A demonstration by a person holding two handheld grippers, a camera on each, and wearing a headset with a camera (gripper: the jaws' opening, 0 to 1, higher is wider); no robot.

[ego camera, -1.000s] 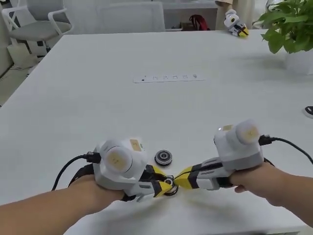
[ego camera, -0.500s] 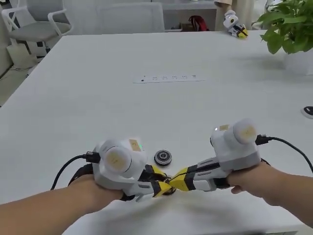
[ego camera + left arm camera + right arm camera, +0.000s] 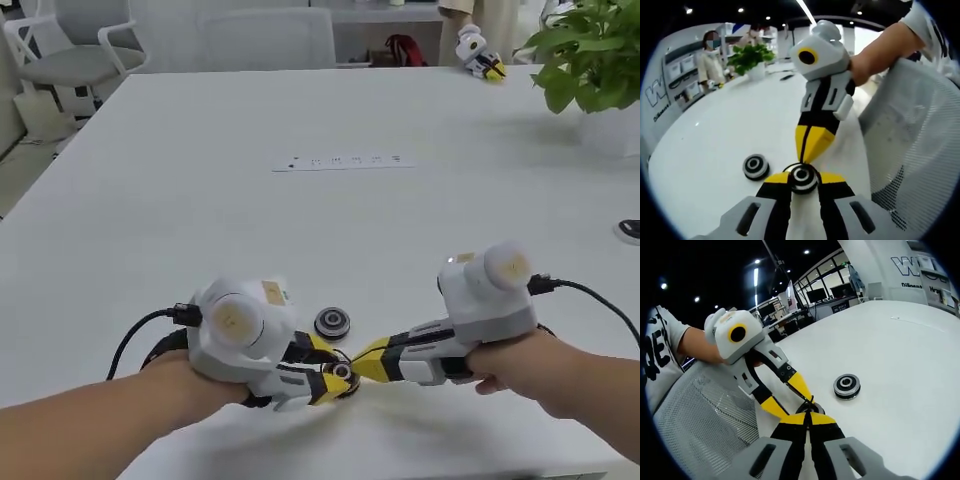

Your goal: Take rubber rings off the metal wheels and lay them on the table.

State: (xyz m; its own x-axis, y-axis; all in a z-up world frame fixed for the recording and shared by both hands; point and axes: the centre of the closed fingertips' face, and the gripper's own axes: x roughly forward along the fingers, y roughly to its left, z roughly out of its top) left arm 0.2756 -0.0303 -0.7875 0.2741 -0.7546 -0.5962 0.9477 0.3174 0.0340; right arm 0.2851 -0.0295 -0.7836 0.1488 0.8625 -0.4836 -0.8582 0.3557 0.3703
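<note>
White office table (image 3: 330,110), plant (image 3: 590,50) nearby. Your left gripper (image 3: 335,380) clamps a wheel (image 3: 802,178), hub facing its camera; right gripper (image 3: 360,368) is pinched shut at its rim.

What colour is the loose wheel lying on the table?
Wheel: black with a pale ring; clearest in right gripper view.

Smooth white table (image 3: 200,180), faint sheen, wheel (image 3: 847,384) of shiny metal, its black ring (image 3: 847,395) probably matt rubber

Saw white table (image 3: 300,220); loose wheel (image 3: 332,322), gripped wheel (image 3: 803,178) banded black-silver; left gripper (image 3: 334,379), right gripper (image 3: 361,366) grey-white, tipped yellow-black; green plant (image 3: 590,55).
</note>
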